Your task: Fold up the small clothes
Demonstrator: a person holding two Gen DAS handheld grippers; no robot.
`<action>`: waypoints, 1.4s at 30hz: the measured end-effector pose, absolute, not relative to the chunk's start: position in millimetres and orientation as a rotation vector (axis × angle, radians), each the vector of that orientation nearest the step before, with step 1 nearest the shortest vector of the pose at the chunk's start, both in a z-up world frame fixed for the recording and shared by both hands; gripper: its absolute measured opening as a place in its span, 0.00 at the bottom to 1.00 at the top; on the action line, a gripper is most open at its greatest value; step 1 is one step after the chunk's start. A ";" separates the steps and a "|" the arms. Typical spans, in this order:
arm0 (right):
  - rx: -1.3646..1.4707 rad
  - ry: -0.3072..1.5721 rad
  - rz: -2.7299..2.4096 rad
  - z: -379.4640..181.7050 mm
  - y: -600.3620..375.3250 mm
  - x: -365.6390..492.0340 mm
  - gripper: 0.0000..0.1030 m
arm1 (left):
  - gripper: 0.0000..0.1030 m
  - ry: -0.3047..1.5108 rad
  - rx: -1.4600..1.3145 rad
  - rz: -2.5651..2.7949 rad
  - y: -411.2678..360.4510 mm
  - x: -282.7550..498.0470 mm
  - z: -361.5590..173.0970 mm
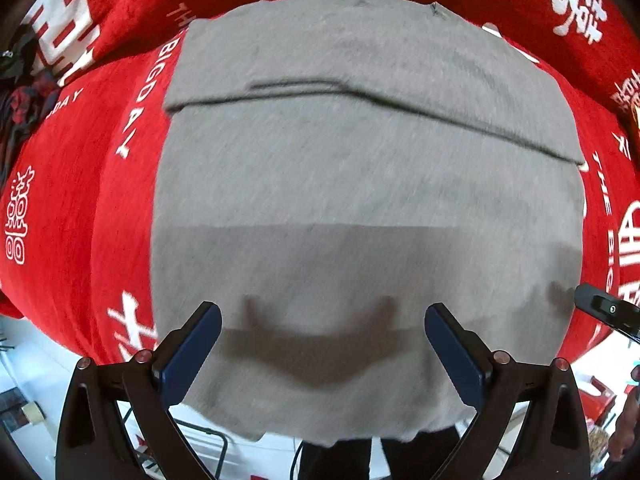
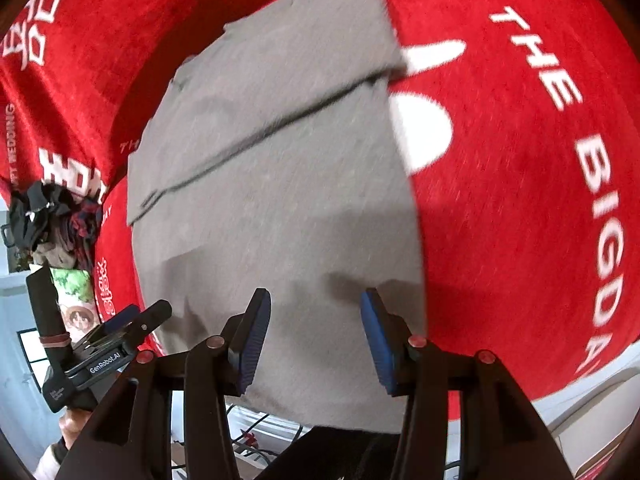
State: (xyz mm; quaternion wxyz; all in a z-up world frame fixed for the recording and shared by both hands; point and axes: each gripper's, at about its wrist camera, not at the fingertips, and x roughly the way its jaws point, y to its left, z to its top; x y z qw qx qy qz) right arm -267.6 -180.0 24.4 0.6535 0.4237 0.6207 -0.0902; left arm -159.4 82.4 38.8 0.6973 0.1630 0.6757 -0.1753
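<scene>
The grey garment [image 1: 360,184] lies flat on a red blanket [image 1: 80,208] printed with white lettering, its near hem hanging a little over the near edge of the surface. A fold line runs across its far part, so it looks partly folded already, with a layer laid over the body. The left gripper [image 1: 323,344] hovers over the near part of the cloth with its fingers spread wide and nothing between them. The right gripper [image 2: 316,332] hangs over the near right part, fingers moderately apart, also empty.

The cloth reads as a thin, soft knit: light, limp, likely to drape and slide on itself when lifted, and not fragile. It will probably cling a bit to the plush blanket. A sound hold would be the two near corners at the hem, one per gripper, pinching through all layers so the fold carries over evenly; a grasp mid-panel would likely bunch it.

At the far left sits a dark heap of other clothes [image 2: 52,216], well apart from the garment. Both views are blurred, so the exact edge of the near hem is hard to place. Below the near edge are floor clutter and cables. Nothing lies on the garment itself; the main hazard is the two grippers crowding each other at the near hem.
</scene>
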 end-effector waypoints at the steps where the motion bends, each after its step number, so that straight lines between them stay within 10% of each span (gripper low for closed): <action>1: 0.955 1.412 -0.202 26.5 -174.4 -270.3 0.50 | 0.99 1.505 0.359 -0.400 89.9 -162.5 40.1; 28: 0.908 1.614 -0.143 -57.7 -101.1 -391.1 0.56 | 0.99 1.748 0.073 -0.431 248.8 -223.5 -52.7; 33: 0.921 1.595 -0.093 -65.6 -93.0 -388.1 0.54 | 0.74 1.734 0.045 -0.463 235.1 -230.7 -48.9; 37: 1.070 1.561 -0.088 -56.1 -94.0 -391.6 0.07 | 0.14 1.729 0.029 -0.535 234.5 -236.5 -35.1; 42: 1.199 1.434 -0.046 -19.0 -106.2 -385.1 0.06 | 0.11 1.680 -0.065 -0.635 233.7 -222.4 3.5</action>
